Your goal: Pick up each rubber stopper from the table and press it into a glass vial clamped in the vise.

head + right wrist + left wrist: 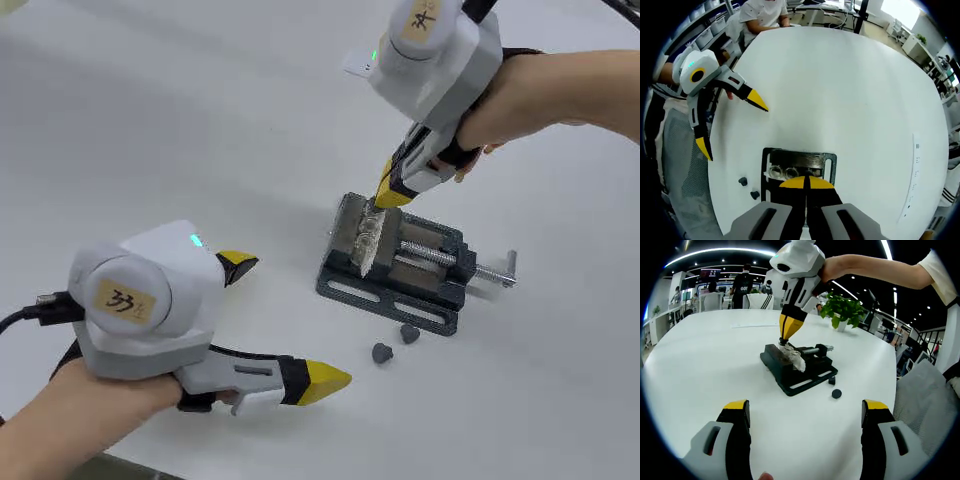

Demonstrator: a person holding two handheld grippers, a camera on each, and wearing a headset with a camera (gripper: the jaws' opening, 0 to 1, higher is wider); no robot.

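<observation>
Two rubber stoppers (382, 352) lie on white worktop (200, 120), just beside vise (400, 290) base. Right hand-held gripper (385, 197): jaws pressed together, tips down at glass vials (368, 240) clamped in vise. Left hand-held gripper (290, 320) spread wide, holding nothing, well apart from vise

Head view overhead, gripper views opposed, all sharing vise (445, 275)

Near left: tan sticker (128, 300) on the round cap of the left gripper (290, 320), handwritten "33" in dark ink. Far right: second tan sticker (425, 17) on top of the right gripper (385, 196), cut by the frame edge; dark handwritten strokes, likely digits, not legible for certain.
</observation>
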